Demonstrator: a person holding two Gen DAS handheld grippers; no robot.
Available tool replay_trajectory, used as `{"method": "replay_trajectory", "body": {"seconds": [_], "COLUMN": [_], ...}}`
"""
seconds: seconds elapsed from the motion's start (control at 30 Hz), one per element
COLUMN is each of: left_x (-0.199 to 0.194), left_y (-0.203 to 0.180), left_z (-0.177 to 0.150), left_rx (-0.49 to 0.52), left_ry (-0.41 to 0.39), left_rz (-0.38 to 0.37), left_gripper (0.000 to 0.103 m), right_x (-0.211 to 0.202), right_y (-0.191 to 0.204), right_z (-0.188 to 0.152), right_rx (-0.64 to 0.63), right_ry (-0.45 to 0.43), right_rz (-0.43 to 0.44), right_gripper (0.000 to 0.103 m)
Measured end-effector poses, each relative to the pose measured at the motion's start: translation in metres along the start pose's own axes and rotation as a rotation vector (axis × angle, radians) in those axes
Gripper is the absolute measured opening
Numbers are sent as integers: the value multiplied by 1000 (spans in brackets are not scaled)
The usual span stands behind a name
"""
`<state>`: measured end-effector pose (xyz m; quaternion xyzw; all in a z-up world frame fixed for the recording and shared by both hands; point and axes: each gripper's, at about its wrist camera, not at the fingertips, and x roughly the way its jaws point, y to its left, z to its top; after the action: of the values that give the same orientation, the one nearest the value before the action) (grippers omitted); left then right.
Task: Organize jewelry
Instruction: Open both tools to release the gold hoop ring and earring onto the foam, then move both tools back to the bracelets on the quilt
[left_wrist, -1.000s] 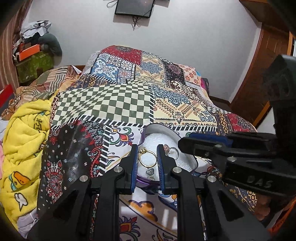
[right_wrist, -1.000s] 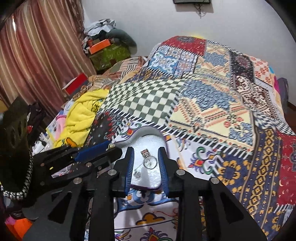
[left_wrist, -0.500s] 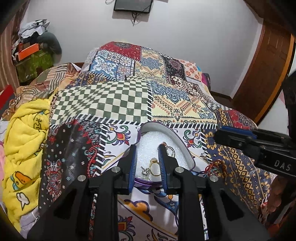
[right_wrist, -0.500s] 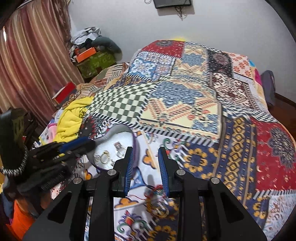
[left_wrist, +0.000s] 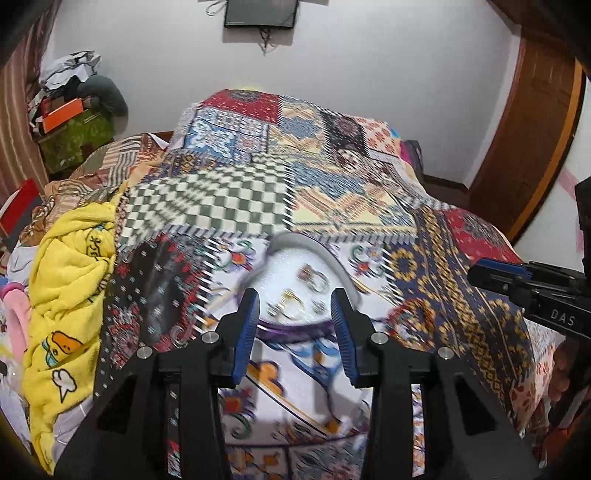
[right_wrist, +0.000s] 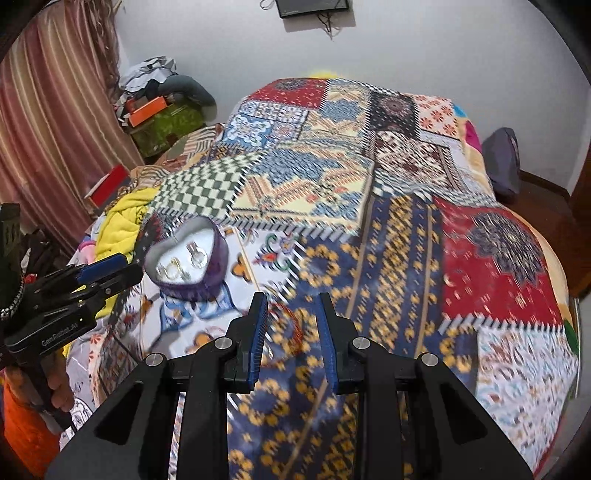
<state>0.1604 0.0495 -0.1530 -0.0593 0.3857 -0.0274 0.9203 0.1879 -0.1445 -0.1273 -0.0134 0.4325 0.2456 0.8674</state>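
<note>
A purple heart-shaped box with a white foam bed lies on the patchwork quilt. On the foam rest a gold ring and a silver ring. My left gripper hovers at the box's near edge. Its jaws are opening and no pad touches a ring. My right gripper is off to the right of the box, its jaws a little apart and empty, above a blurred red cord loop on the quilt. Each gripper shows in the other's view: the right gripper and the left gripper.
A yellow blanket is bunched along the bed's left side. Boxes and clothes are piled in the far left corner beside a striped curtain. A wooden door stands at the right, and a dark bag sits on the floor beyond the bed.
The left jaws have spread and the gold ring that was between them now lies on the foam. The right gripper has swung right, away from the box, to over the red loop.
</note>
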Motion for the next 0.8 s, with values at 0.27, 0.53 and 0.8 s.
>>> {"method": "replay_trajectory", "body": {"seconds": [0.27,0.53,0.8], "left_x": [14,42,72], "left_y": [-37,-63,-68], "left_z": [-20,-29,-33], "left_rx": [2,11,-51], "left_ry": [79,152,242], "left_rz": [-43,-81,-159], "left_gripper": [39,35,19], "right_x": [-14,-14,-10], "right_y": [-23,-36,-44], "right_z": [-19,-30,-37], "right_rx": [43,81,99], "right_ry": [13,25,37], "right_rz": [-13,-5,8], "right_gripper": [24,24,24]}}
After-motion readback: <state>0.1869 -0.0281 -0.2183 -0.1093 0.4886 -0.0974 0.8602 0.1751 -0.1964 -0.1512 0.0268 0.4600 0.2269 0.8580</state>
